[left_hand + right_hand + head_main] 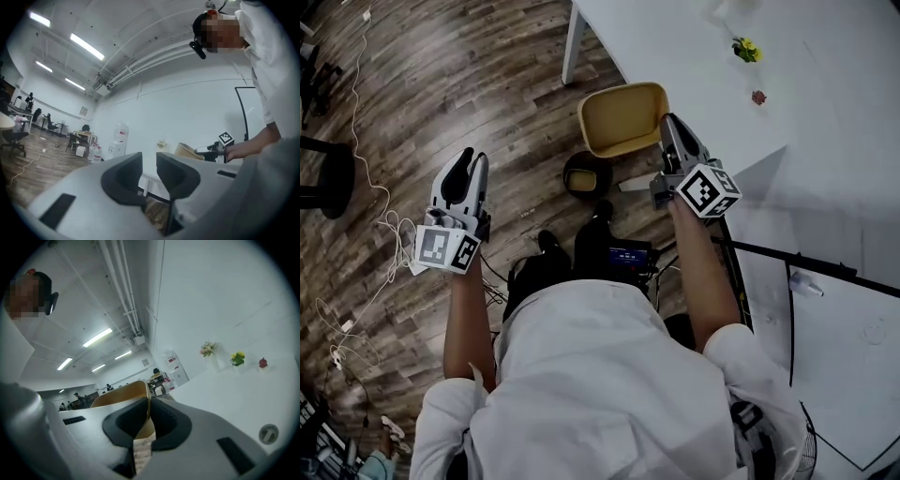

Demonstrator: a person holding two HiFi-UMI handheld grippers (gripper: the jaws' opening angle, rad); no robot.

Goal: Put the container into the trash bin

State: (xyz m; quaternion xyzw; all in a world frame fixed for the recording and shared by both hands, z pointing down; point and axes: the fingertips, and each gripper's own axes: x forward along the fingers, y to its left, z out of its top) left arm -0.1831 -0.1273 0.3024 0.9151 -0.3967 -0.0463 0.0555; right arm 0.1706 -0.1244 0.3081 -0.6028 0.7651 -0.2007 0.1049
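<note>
Right gripper [668, 120] clamped on the container [622, 118] rim, in the air off the table [675, 56] corner.
Container juts ahead of the jaws; dark round thing on the floor nearby, probably the trash bin [586, 176]. Left gripper [470, 156] slightly apart, empty.

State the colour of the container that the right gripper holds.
Yellowish tan, inside and out; the rounded paper container shows it best in the head view.

The left gripper [149, 159], jaws slightly apart, apparently holds nothing.
</note>
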